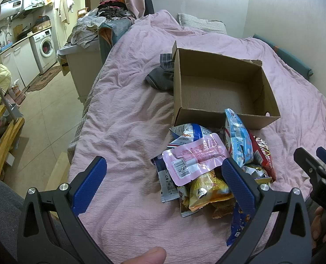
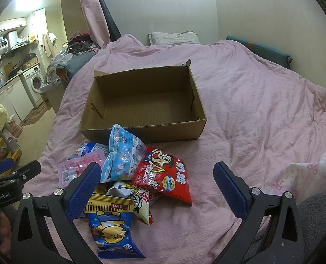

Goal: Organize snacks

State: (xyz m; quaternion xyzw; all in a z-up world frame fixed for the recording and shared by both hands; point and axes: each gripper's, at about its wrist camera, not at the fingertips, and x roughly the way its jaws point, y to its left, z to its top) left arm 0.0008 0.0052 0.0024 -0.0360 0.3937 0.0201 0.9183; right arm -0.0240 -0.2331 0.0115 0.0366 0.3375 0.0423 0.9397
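An empty brown cardboard box (image 1: 220,88) (image 2: 147,103) sits open on the pink bed cover. Just in front of it lies a heap of several snack bags: a pink pouch (image 1: 196,160) (image 2: 75,167), a light blue bag (image 1: 237,138) (image 2: 121,154), a red candy bag (image 2: 165,173) (image 1: 263,156), a yellow bag (image 1: 209,191) and a dark blue bear bag (image 2: 112,226). My left gripper (image 1: 163,173) is open, hovering above the heap's left side. My right gripper (image 2: 156,184) is open too, held over the red bag. Neither holds anything.
The pink bed cover (image 2: 262,114) spreads wide to the right of the box. Grey clothing (image 1: 160,77) lies by the box's left wall. Pillows (image 2: 174,38) rest at the headboard wall. The bed's left edge drops to a tiled floor (image 1: 44,114) with kitchen units beyond.
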